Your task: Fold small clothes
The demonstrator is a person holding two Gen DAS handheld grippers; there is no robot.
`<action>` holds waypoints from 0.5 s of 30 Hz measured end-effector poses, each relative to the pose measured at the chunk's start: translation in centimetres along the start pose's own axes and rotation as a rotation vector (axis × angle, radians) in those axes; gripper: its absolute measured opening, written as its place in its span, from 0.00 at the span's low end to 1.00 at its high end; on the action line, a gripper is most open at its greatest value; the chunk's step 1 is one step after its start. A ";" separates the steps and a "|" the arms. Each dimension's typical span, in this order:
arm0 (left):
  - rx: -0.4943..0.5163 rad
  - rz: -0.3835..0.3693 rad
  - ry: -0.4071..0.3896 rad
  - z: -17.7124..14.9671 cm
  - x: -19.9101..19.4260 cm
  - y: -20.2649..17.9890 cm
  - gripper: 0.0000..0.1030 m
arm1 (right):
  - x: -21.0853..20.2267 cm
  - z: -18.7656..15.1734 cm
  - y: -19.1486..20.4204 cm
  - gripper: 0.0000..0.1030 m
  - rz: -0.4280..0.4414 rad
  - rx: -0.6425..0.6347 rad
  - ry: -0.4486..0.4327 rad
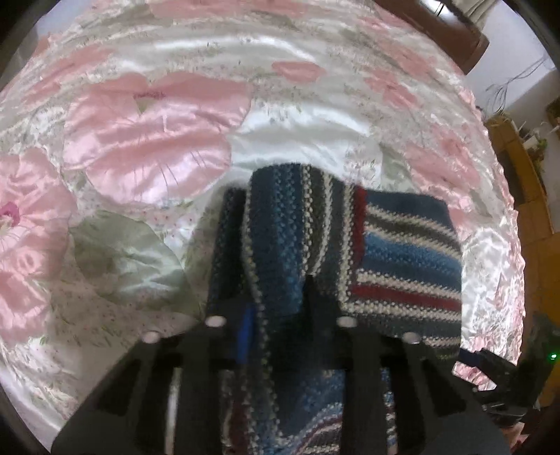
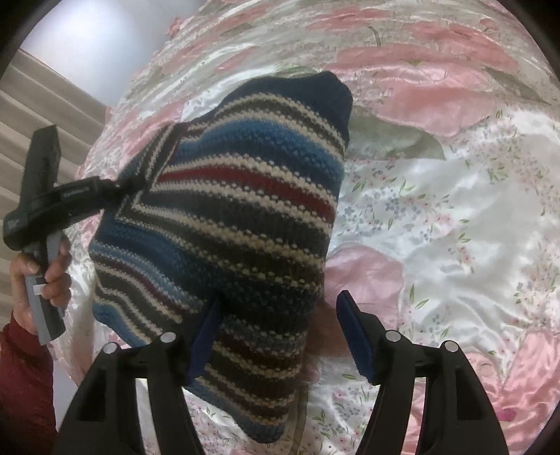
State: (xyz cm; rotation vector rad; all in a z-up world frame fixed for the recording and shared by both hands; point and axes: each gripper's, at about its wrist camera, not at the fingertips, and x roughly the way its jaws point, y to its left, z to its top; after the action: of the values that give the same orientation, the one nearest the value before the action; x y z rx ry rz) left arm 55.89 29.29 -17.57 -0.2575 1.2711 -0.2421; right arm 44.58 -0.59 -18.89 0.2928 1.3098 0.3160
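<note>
A striped knit sweater (image 1: 402, 245) in blue, white, grey and red lies partly folded on a floral satin bedspread (image 1: 140, 140). My left gripper (image 1: 280, 301) is shut on a raised flap of it, and knit fabric fills the gap between the fingers. In the right wrist view the sweater (image 2: 245, 210) hangs lifted on its left side, where the left gripper (image 2: 136, 182) pinches its edge, held by a hand (image 2: 45, 276) in a red sleeve. My right gripper (image 2: 280, 332) stands open at the sweater's near end. Its left blue pad (image 2: 206, 336) touches the knit and its right pad (image 2: 353, 332) is clear of it.
The pink and white bedspread (image 2: 437, 210) spreads wide on all sides of the sweater. A dark wooden headboard (image 1: 451, 31) closes the far end. Wooden furniture (image 1: 525, 196) stands past the bed's right edge. A dark device with a green light (image 1: 525, 364) sits at the lower right.
</note>
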 end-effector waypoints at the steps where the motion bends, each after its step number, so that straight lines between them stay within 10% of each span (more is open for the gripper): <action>1: 0.000 -0.013 -0.023 -0.1 -0.6 0.0 0.12 | 0.1 -0.2 0.0 0.66 0.002 -0.006 -0.003; 11: 0.016 0.028 -0.072 -1.3 -0.1 1.9 0.15 | 1.4 -0.7 -0.2 0.69 -0.002 -0.010 0.009; 15: 0.030 -0.024 -0.069 -1.6 -2.0 1.8 0.40 | 0.1 -0.6 0.0 0.70 0.007 -0.019 -0.005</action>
State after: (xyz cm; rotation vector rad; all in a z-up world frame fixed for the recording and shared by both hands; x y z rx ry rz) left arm 53.86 31.57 -16.84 -0.2537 1.1960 -0.2705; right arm 44.03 -0.52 -19.11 0.2820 1.3004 0.3330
